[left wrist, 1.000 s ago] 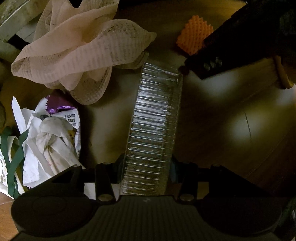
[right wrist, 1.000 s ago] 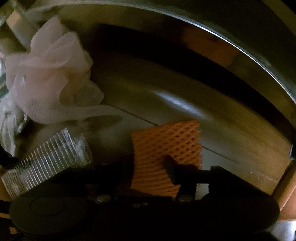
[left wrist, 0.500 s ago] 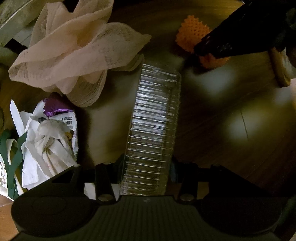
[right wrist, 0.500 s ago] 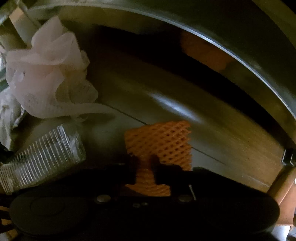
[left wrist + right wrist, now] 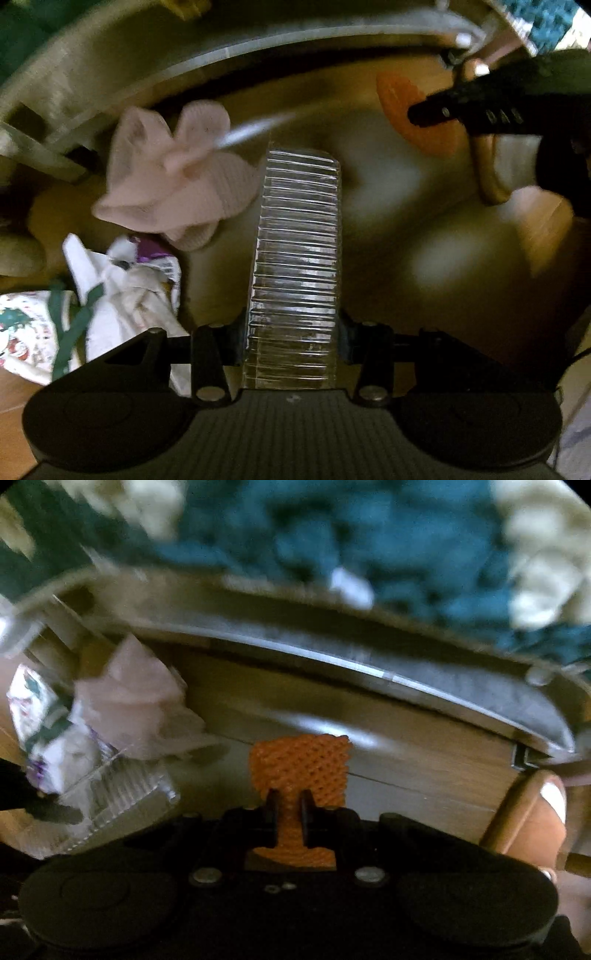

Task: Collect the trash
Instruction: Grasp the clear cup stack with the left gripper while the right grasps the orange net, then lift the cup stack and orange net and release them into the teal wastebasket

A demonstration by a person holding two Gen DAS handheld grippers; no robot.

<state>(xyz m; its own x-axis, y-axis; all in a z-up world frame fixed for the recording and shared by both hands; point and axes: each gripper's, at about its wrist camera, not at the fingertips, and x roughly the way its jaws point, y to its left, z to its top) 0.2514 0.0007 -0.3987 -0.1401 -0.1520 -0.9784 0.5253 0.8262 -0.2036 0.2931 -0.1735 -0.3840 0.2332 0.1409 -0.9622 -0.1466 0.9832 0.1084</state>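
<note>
Grippers both loaded, so two bits of trash are in hand at once, prob. to save a trip. Left gripper (image 5: 293,328) is clamped on the tray (image 5: 297,258), a clear ribbed plastic strip, gripped at its near end so the rest sticks straight out ahead over the floor (image 5: 406,229). Right gripper (image 5: 288,808) has its fingers nearly together, pinching the net (image 5: 301,764), an orange foam sleeve squashed thin at the bite w/ the bulk fanning out above; the left view shows the same net (image 5: 417,110) at the dark tip of the right tool. Both views are blurred, so looks like the pair is mid-carry. Left on the floor: cloth (image 5: 173,173), a pinkish mesh wad, 1; wrapper (image 5: 147,254) w/ purple print, 1; tissue (image 5: 122,295), white crumpled, 1 clump as far as I can tell; bag (image 5: 26,328), printed w/ green strap, 1. Held: 2; loose: approx. 4. No bin visible, so drop spot unknown. Rail (image 5: 369,664), a grey curved edge, 1, runs behind it all.
</note>
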